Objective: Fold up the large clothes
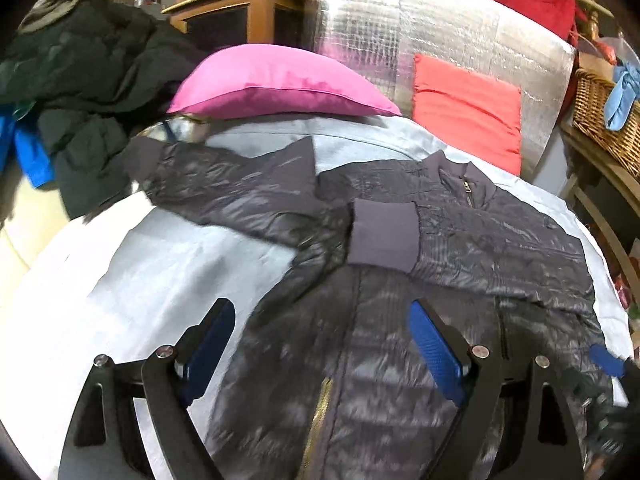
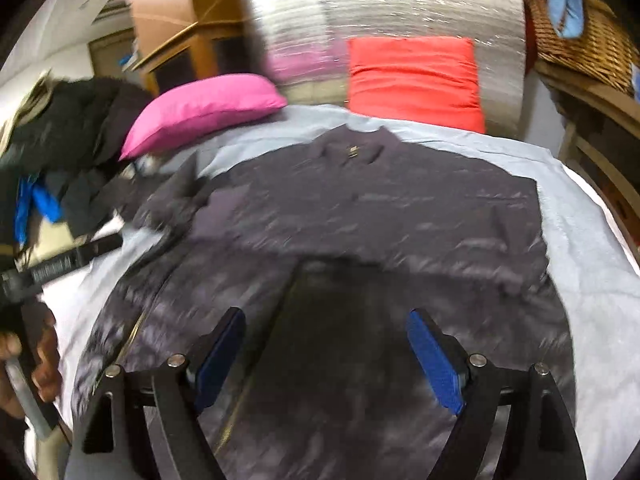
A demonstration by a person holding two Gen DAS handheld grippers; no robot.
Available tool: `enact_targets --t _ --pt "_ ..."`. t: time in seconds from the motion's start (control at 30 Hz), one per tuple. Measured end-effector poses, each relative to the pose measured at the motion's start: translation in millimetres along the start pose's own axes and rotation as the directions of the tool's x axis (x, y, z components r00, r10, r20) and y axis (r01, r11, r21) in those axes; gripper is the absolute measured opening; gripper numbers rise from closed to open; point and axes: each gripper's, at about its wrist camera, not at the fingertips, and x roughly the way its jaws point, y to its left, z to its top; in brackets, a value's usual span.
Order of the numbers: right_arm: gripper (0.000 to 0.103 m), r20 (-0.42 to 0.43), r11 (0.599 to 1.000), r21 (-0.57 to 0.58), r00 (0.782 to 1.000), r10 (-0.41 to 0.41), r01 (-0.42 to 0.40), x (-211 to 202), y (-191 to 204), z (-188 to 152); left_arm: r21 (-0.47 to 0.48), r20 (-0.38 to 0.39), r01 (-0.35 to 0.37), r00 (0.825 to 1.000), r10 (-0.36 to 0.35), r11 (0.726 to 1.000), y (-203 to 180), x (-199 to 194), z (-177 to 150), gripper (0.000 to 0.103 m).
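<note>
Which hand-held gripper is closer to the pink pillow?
Left. The left hand-held gripper hovers over the jacket's left half, the pink pillow's side. The right hand-held gripper hovers farther right.

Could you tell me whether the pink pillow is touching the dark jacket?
Apart. The right wrist view shows pale blue sheet between the pink pillow and the dark jacket.

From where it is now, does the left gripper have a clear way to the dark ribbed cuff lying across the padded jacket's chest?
Probably yes. The left gripper hangs open above the dark padded jacket, and the ribbed cuff lies on top just ahead of its fingers, uncovered, with nothing between.
</note>
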Motion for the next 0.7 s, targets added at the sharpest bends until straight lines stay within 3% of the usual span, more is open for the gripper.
enact_targets --t 0.2,0.37,0.7 --pt "0.086 -0.042 0.997 -0.047 0.997 -0.069 0.067 16 17 -31 -0.031 0.009 -0.015 1.0 0.015 0.999 25 -23 -15 0.09" --pt "0.086 -0.079 0.995 -0.003 0.992 -0.095 0.095 30 5 -55 -0.055 0.005 -0.031 0.999 0.031 0.998 49 -27 -23 0.09" --pt "0.092 -0.061 0.995 0.026 0.994 -0.096 0.097 27 0 -62 -0.23 -0.086 -0.102 0.993 0.085 0.968 136 12 -39 0.09"
